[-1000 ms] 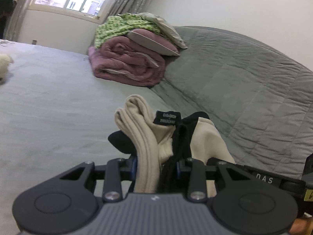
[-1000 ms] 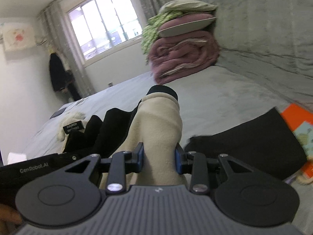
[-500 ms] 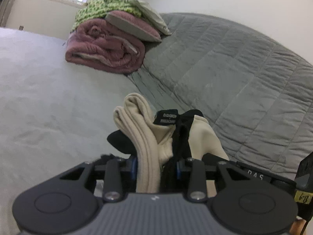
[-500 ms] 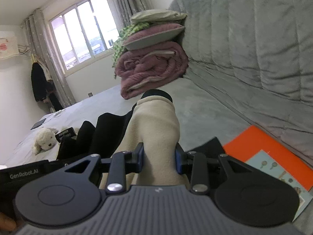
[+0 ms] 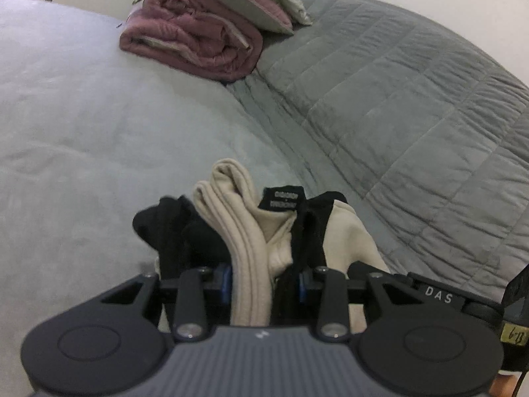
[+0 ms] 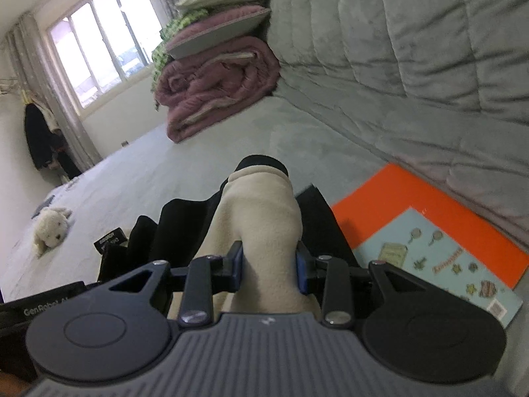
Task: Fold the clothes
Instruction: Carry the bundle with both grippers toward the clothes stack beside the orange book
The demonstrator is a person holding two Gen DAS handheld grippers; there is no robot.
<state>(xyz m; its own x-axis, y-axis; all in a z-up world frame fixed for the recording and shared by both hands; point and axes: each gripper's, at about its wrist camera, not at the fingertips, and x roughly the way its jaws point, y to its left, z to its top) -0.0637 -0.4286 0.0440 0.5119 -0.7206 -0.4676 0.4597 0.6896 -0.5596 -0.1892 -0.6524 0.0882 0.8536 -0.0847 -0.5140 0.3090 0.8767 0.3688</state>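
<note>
Your left hand-held gripper (image 5: 264, 279) and right hand-held gripper (image 6: 269, 269) each clamp the cream-and-black garment (image 6: 261, 211) above the bed (image 5: 82, 125).

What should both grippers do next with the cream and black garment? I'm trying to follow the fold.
Probably carry it down onto the grey bed and lay it flat. The left gripper and right gripper each pinch a bunched part of the cream and black garment, which is gathered between them, with bare bed ahead.
</note>
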